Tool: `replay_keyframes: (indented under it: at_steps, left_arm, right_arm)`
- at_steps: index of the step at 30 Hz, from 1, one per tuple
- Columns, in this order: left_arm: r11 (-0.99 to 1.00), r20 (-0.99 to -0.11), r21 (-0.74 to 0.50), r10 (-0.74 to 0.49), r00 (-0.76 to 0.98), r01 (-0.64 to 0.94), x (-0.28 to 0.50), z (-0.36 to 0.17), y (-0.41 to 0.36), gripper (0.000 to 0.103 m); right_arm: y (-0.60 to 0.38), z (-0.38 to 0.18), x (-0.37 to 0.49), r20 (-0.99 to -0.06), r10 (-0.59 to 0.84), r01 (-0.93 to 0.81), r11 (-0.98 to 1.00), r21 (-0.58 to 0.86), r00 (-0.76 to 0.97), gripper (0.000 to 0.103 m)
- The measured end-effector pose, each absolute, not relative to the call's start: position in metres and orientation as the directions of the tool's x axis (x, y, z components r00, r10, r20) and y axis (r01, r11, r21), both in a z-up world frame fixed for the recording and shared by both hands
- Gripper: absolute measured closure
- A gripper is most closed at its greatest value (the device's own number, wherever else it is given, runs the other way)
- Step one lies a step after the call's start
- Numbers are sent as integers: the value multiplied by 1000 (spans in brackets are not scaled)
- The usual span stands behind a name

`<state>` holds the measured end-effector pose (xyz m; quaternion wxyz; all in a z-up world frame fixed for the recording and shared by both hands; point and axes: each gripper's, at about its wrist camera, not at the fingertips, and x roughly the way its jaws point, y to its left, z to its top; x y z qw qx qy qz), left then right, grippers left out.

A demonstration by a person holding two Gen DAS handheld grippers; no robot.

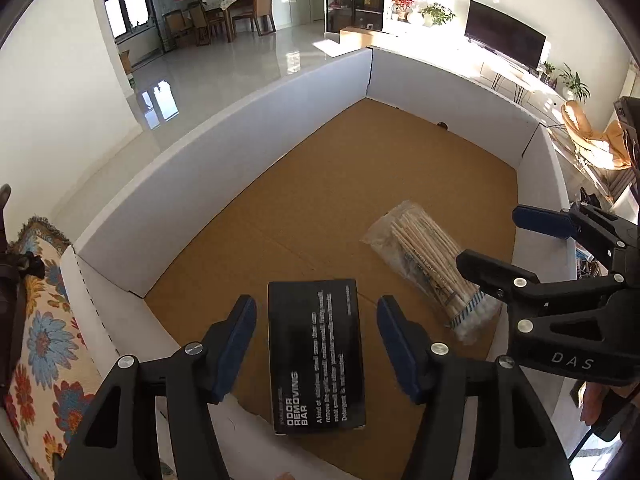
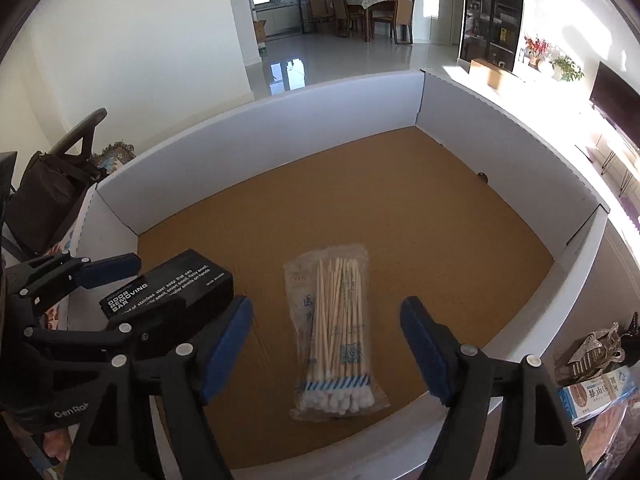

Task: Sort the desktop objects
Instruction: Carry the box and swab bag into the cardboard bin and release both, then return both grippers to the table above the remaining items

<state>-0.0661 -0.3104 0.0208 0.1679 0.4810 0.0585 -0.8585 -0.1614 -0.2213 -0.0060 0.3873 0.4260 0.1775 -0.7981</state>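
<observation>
A big white-walled box [image 1: 240,148] with a brown cork-like floor fills both views, and everything in play sits inside it. Near the front wall lies the black carton [image 1: 316,356], lettered "ODOR REMOVING BAR", flat on the floor with its label up. To its right, apart from it, lies the clear bag of cotton swabs [image 2: 334,332], wooden sticks bundled, white tips toward the near wall.

The left gripper [image 1: 316,344] hangs over the black carton, blue pads either side of it and clear of its edges, so that's a released tool, nothing pinched. From the right wrist view the carton looks tilted, its far end higher; whether it rests fully on the floor I can't tell.

The right gripper [image 2: 326,344] hovers above the swab bag, jaws spread wide, pads well off the plastic — let go, holding nothing. Outside the box, at the right, a small printed packet [image 2: 596,394] lies beside it.
</observation>
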Motion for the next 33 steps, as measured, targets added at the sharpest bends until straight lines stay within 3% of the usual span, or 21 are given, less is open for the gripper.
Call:
replay_keyframes:
  at_steps: [7, 13, 16, 18, 20, 21, 23, 25, 29, 33]
  left_arm:
    - [-927, -853, 179, -314, -417, 330, -67, 13, -294, 39]
    - [-920, -828, 309, -384, -408, 240, -66, 10, -269, 39]
    - [-926, -807, 283, -370, -460, 248, -58, 19, -262, 39]
    - [-936, -773, 231, -343, -533, 266, -45, 36, -254, 39]
    - [-950, -726, 186, -306, -616, 252, -27, 58, -235, 37]
    - [-959, -703, 162, -277, -655, 231, -18, 68, -222, 24]
    - [-981, -657, 110, -191, -729, 157, 1, 85, -192, 0]
    - [-995, -635, 83, -95, -766, 55, 8, 91, -158, 0]
    - [-985, -757, 76, 42, -652, -152, -3, 51, -85, 0]
    - [-955, -844, 160, -1, -536, -250, -19, -13, -34, 0]
  right_arm:
    - [-212, -18, -142, -821, -407, 837, -526, -147, -400, 26]
    - [-192, -9, -150, -812, -448, 837, -540, -87, -374, 39]
    - [-189, -6, -152, -820, -446, 831, -552, -63, -359, 40]
    - [-170, 8, -152, -774, -525, 816, -578, 20, -353, 34]
    - [-135, 28, -140, -667, -619, 800, -598, 58, -414, 12]
    - [-114, 35, -133, -626, -640, 787, -613, 67, -445, 0]
    - [-64, 47, -116, -553, -667, 755, -648, 101, -499, 0]
    - [-7, 47, -98, -529, -626, 686, -720, 107, -574, 0]
    - [108, 8, -70, -613, -381, 464, -885, 26, -692, 0]
    - [192, -47, -64, -775, -245, 350, -936, 33, -582, 0]
